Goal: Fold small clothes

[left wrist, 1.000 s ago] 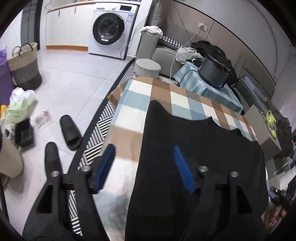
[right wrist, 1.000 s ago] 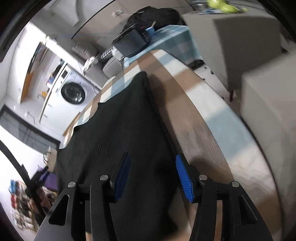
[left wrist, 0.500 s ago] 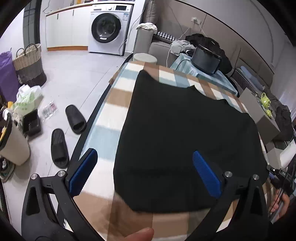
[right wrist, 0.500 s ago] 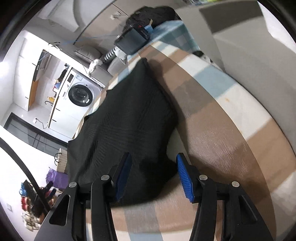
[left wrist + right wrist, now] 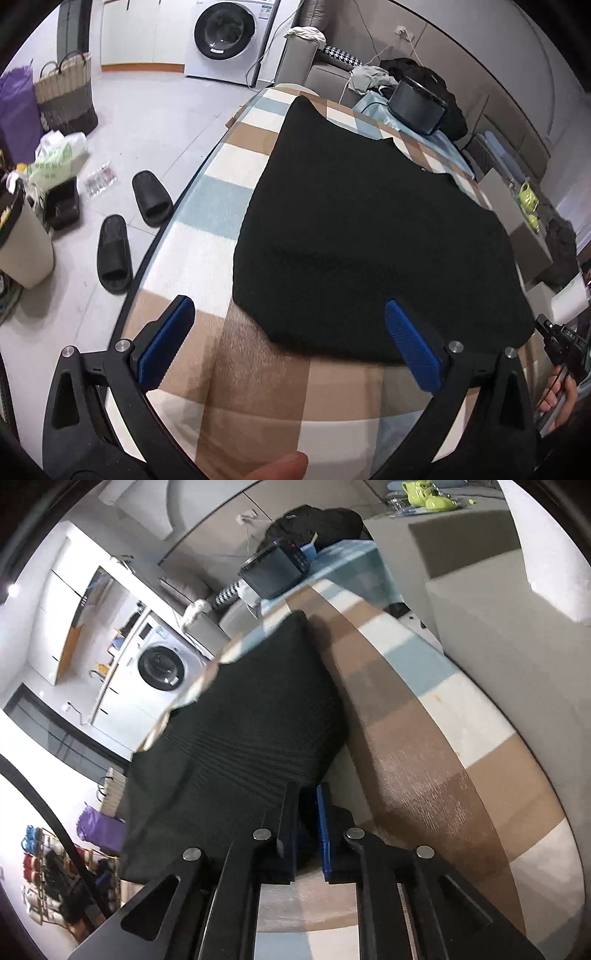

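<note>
A black knitted garment (image 5: pixel 369 240) lies spread flat on the checked tablecloth (image 5: pixel 229 192). My left gripper (image 5: pixel 288 306) hangs open and wide over the garment's near edge, its blue pads (image 5: pixel 166 339) holding nothing. In the right wrist view, the jaws of my right gripper (image 5: pixel 306 790) are closing. They pinch the near right corner of the garment (image 5: pixel 251 720), and the fabric is bunched dark between the blue pads (image 5: pixel 325 830). The tablecloth (image 5: pixel 424 720) curves away to the right of it.
Two black slippers (image 5: pixel 151 197) lie on the floor left of the table, near a beige bin (image 5: pixel 22 251) and a woven basket (image 5: pixel 66 92). A black device (image 5: pixel 415 103) sits beyond the far table edge. A grey box (image 5: pixel 498 609) stands close on the right. A person's hand (image 5: pixel 557 391) shows at the right edge.
My left gripper opened wide and drew back to the garment's near edge. My right gripper's jaws came together on the garment's near right corner.
</note>
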`<state>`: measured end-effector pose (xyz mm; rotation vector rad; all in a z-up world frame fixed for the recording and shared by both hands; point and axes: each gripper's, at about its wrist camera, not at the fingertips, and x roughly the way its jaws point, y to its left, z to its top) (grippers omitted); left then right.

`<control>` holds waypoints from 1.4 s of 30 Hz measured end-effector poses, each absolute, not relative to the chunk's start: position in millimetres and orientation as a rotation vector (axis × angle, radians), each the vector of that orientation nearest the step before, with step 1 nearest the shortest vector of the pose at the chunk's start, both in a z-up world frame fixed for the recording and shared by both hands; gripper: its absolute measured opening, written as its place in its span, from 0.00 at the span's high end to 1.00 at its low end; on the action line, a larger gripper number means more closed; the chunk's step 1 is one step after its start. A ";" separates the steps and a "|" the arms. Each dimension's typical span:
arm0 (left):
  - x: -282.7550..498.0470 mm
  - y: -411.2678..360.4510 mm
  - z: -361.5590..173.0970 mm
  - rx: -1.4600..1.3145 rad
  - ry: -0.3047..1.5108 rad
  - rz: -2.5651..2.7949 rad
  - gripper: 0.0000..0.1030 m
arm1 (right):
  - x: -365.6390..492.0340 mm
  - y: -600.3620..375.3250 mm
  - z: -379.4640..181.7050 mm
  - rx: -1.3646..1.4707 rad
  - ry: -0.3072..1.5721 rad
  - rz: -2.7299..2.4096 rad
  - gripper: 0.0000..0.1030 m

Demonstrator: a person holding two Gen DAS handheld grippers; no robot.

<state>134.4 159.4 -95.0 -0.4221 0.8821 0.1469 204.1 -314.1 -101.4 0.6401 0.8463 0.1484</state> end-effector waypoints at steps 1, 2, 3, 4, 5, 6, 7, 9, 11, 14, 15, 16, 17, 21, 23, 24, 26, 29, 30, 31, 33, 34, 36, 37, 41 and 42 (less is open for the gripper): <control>131.1 159.6 -95.4 -0.436 0.879 0.145 0.01 | 199.8 -314.8 -96.3 0.640 0.820 0.157 0.82; 128.6 159.9 -96.3 -0.449 0.878 0.146 0.01 | 195.0 -314.4 -89.0 0.648 0.783 0.184 0.74; 127.4 160.3 -97.4 -0.461 0.879 0.147 0.01 | 195.1 -316.2 -85.6 0.656 0.766 0.200 0.64; 128.9 161.7 -97.5 -0.470 0.882 0.144 0.01 | 192.2 -315.7 -80.9 0.668 0.743 0.226 0.59; 131.7 163.2 -96.3 -0.482 0.888 0.135 0.01 | 189.5 -313.3 -76.2 0.679 0.722 0.260 0.57; 131.5 164.5 -97.2 -0.497 0.891 0.127 0.03 | 188.2 -310.7 -73.4 0.685 0.714 0.287 0.54; 129.9 165.1 -99.1 -0.516 0.894 0.119 0.05 | 187.7 -306.5 -71.2 0.687 0.713 0.311 0.52; 127.7 167.0 -104.2 -0.565 0.902 0.091 0.14 | 189.6 -299.5 -67.9 0.679 0.712 0.325 0.51; 126.1 167.6 -110.5 -0.624 0.921 0.045 0.21 | 193.4 -290.4 -69.0 0.674 0.726 0.353 0.51; 123.7 168.8 -118.3 -0.693 0.938 -0.005 0.23 | 201.1 -281.5 -73.2 0.669 0.749 0.369 0.51; 123.1 170.3 -121.3 -0.723 0.942 -0.011 0.23 | 200.4 -279.9 -73.7 0.670 0.754 0.372 0.51; 123.5 171.3 -123.9 -0.744 0.946 -0.011 0.23 | 202.0 -277.2 -75.0 0.673 0.759 0.383 0.51; 125.0 172.3 -126.3 -0.769 0.947 -0.013 0.23 | 203.4 -275.3 -76.0 0.672 0.761 0.389 0.51; 132.4 178.0 -128.9 -0.808 0.922 0.014 0.24 | 204.9 -269.4 -78.6 0.675 0.764 0.400 0.51; 142.6 178.2 -128.7 -0.812 0.915 0.034 0.27 | 207.4 -267.8 -81.0 0.678 0.767 0.406 0.51; 148.4 176.2 -128.7 -0.805 0.913 0.044 0.31 | 207.3 -267.0 -81.7 0.679 0.769 0.406 0.51; 161.4 171.3 -127.1 -0.772 0.917 0.079 0.35 | 209.1 -264.2 -83.4 0.680 0.776 0.409 0.51; 181.8 164.2 -126.5 -0.710 0.938 0.143 0.58 | 210.6 -259.4 -84.0 0.679 0.778 0.419 0.51; 187.0 162.9 -127.2 -0.697 0.944 0.159 0.73 | 211.3 -257.7 -84.2 0.676 0.779 0.421 0.51; 192.0 161.9 -127.8 -0.684 0.944 0.167 0.78 | 212.9 -254.7 -84.3 0.670 0.782 0.423 0.51; 197.2 161.0 -125.6 -0.678 0.912 0.177 0.88 | 214.6 -252.1 -84.3 0.663 0.785 0.431 0.51; 197.2 160.4 -123.6 -0.674 0.902 0.178 0.88 | 216.2 -249.4 -84.1 0.655 0.788 0.433 0.51; 191.6 157.9 -116.8 -0.661 0.868 0.185 0.90 | 217.2 -246.6 -83.4 0.642 0.790 0.433 0.51; 187.1 157.9 -113.0 -0.661 0.849 0.183 0.90 | 217.7 -245.6 -83.2 0.639 0.790 0.433 0.51; 157.6 156.8 -109.1 -0.656 0.825 0.199 0.90 | 220.1 -243.1 -85.4 0.632 0.801 0.442 0.51; 151.6 155.9 -109.4 -0.644 0.828 0.216 0.90 | 221.6 -243.1 -86.7 0.631 0.807 0.446 0.51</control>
